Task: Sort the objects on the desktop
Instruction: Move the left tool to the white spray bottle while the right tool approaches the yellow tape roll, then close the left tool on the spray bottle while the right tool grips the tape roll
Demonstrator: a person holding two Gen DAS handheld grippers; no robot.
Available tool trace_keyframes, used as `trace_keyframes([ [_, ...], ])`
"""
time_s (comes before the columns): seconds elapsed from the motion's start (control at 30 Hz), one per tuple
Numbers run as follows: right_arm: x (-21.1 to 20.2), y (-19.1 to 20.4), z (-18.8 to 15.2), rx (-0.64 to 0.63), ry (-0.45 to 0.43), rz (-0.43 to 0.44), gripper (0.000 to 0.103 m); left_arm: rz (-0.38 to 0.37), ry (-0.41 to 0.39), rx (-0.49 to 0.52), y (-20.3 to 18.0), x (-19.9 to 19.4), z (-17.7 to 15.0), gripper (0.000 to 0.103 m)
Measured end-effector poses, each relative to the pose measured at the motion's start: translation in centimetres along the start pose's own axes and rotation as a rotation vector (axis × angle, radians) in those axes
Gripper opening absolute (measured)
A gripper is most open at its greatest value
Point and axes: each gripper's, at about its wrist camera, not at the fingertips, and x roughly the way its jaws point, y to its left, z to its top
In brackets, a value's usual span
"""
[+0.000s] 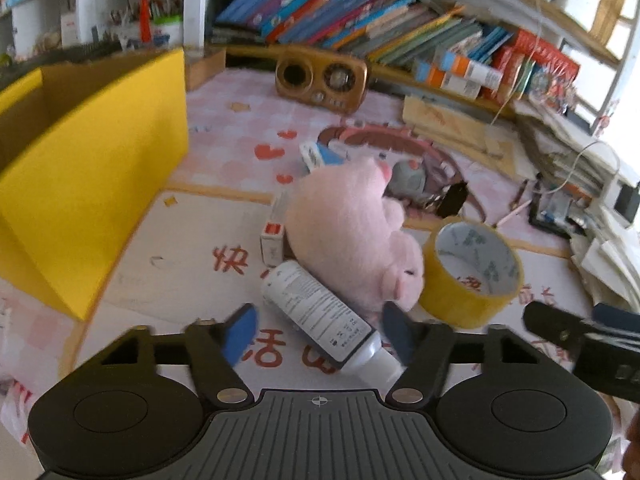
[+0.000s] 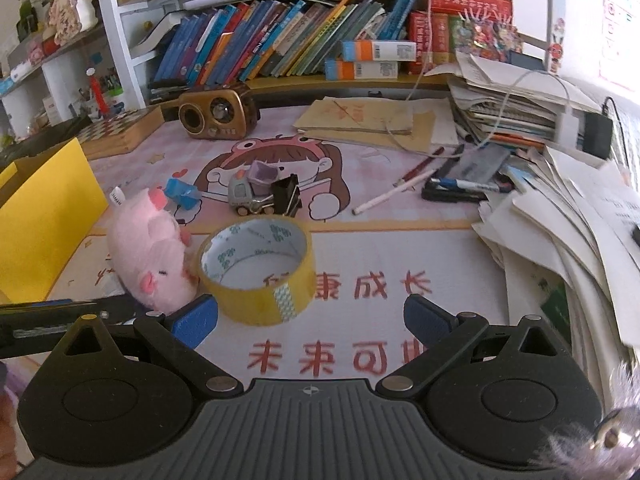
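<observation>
two grippers, both with fingers spread and empty. left gripper (image 1: 318,338) straddles the white bottle (image 1: 320,314) lying on the tabletop (image 1: 192,280) against the pink pig (image 1: 352,240); best centred before clamping, then carried to the yellow box (image 1: 92,168).

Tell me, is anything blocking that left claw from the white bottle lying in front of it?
Nothing visible does. The left gripper is open, and the white bottle already lies between its fingers. The pink plush pig sits just behind the bottle, pressed against it, with the yellow tape roll to the pig's right.
</observation>
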Motion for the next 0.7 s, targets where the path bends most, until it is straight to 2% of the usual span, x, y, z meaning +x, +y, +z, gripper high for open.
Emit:
trace_keyframes([
  [0.07,0.6,0.0,0.4,-0.01,0.007,0.01,0.101,-0.019,0.002,-0.011,0.2,0.5,0.1,0.057],
  [0.17,1.5,0.3,0.8,-0.026,0.022,0.034,0.101,0.004,0.003,0.053,-0.1,0.3,0.2,0.046],
  [0.27,2.8,1.0,1.0,-0.05,0.043,0.062,0.101,0.023,0.013,0.096,0.3,0.1,0.3,0.041],
  [0.43,4.9,2.3,2.0,-0.106,0.054,0.069,0.101,0.045,0.06,0.095,0.8,1.7,0.7,0.037],
  [0.7,8.0,4.0,2.6,-0.184,0.097,0.059,0.101,0.059,0.042,0.105,0.8,1.9,0.8,0.035],
])
